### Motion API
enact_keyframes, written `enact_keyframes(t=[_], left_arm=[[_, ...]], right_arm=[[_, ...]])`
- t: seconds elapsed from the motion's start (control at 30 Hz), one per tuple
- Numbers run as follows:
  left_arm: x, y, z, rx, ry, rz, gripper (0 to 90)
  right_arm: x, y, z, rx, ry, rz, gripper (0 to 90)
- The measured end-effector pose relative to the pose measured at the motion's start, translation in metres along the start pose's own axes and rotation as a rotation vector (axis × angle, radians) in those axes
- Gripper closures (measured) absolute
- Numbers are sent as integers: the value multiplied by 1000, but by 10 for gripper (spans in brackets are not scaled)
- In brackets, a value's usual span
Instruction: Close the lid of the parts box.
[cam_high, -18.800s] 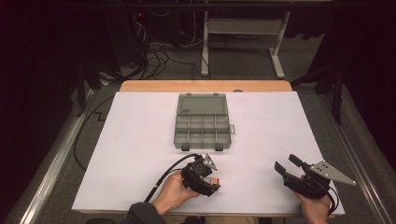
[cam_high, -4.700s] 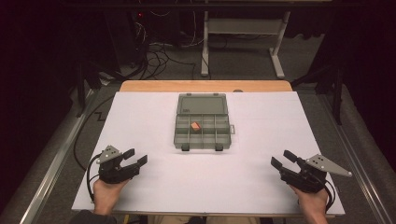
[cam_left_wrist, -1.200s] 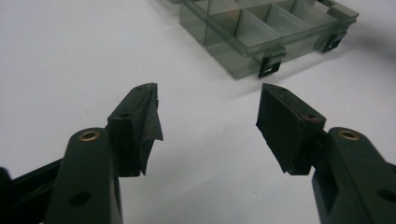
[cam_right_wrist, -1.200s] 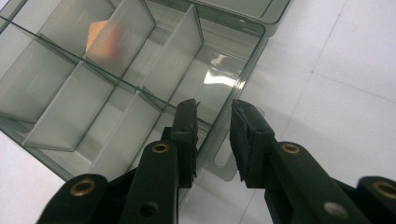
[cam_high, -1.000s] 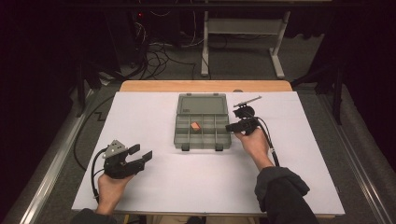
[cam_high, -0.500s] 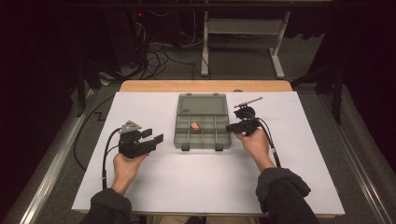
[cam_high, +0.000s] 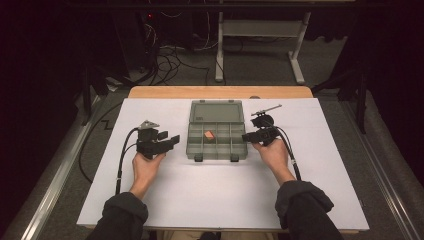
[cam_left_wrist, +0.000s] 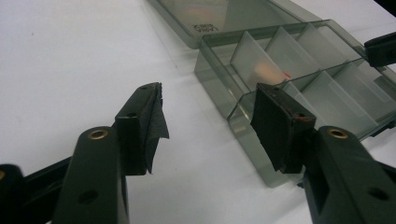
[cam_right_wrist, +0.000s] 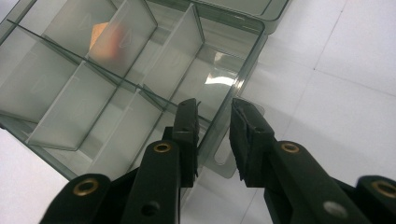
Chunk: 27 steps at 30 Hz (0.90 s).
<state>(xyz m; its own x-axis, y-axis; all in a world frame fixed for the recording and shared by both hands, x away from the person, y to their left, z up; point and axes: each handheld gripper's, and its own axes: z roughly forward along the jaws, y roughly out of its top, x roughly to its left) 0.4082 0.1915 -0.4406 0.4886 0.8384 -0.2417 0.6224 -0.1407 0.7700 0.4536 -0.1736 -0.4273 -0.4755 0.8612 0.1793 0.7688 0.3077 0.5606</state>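
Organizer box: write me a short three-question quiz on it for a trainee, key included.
1. Fill the gap: the right gripper has one jaw inside the organizer box and one outside, with the box's ____ between them.
2. True or false: the lid is shut over the compartments.
3. Where does the orange piece lie?
A) in a compartment of the box
B) on the lid
C) between the right gripper's jaws

Key:
1. side wall
2. false; the lid lies open behind the compartments
3. A
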Motion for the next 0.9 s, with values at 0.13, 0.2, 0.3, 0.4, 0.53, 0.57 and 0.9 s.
enact_keyframes(t=[0.13, 0.2, 0.3, 0.4, 0.53, 0.57, 0.9], left_arm=[[-3, 12, 4, 9, 7, 19, 434], [-4, 18, 7, 19, 10, 22, 434], [-6, 27, 14, 35, 4, 33, 437], [-8, 36, 23, 61, 7, 37, 441], [-10, 47, 34, 86, 3, 37, 444], [-10, 49, 37, 94, 3, 38, 444], [-6, 70, 62, 157, 20, 17, 472]], right_arm=[[0, 0, 0, 0, 1, -2, 725], [0, 0, 0, 1, 1, 2, 725], [0, 0, 0, -1, 0, 2, 725], [0, 0, 0, 1, 1, 2, 725], [0, 0, 0, 1, 2, 1, 726], [0, 0, 0, 0, 2, -1, 729], [1, 1, 0, 4, -7, -10, 732]])
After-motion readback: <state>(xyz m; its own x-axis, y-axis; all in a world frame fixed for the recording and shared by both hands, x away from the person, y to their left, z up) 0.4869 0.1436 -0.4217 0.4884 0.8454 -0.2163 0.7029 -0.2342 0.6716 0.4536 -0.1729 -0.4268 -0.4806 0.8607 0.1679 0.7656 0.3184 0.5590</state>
